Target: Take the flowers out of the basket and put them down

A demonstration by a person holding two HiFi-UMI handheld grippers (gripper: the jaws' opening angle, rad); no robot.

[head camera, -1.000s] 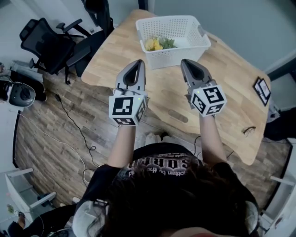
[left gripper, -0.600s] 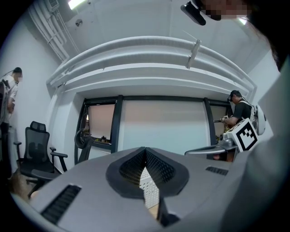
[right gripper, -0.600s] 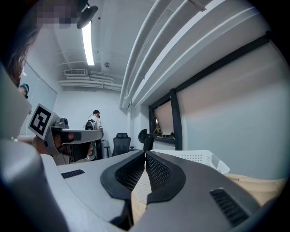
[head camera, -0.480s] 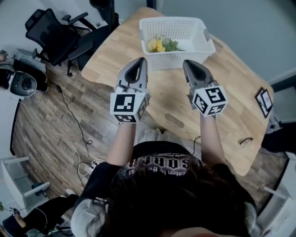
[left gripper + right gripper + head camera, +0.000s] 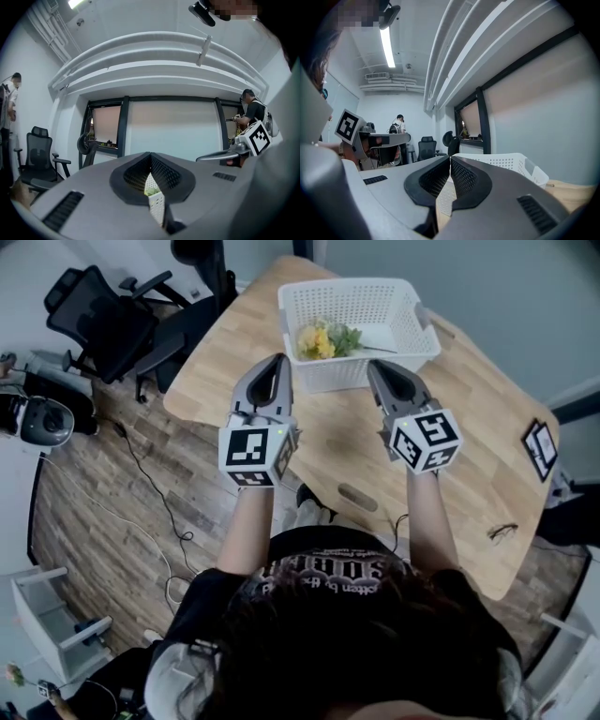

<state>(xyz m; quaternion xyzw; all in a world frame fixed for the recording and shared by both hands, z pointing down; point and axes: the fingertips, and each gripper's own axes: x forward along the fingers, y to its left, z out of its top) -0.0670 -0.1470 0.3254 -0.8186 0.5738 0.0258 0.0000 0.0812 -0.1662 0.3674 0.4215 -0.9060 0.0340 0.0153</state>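
Flowers (image 5: 322, 337): yellow, inside white basket (image 5: 324, 374) on tabletop (image 5: 330, 444); left tongs (image 5: 278, 361), right tongs (image 5: 375, 367) both closed, empty, just nearer.

Your shirt (image 5: 323, 570): white chest print, upside down, not legible. Left gripper (image 5: 277, 362) and right gripper (image 5: 376, 367) cubes: black-and-white square markers, no letters. Card (image 5: 540, 448) at right edge of table (image 5: 469, 399): another such marker.

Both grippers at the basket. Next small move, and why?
Probably open the left gripper. Its jaws are shut, it sits just short of the white basket, and the yellow flowers lie in the basket's left end, nearest that gripper.
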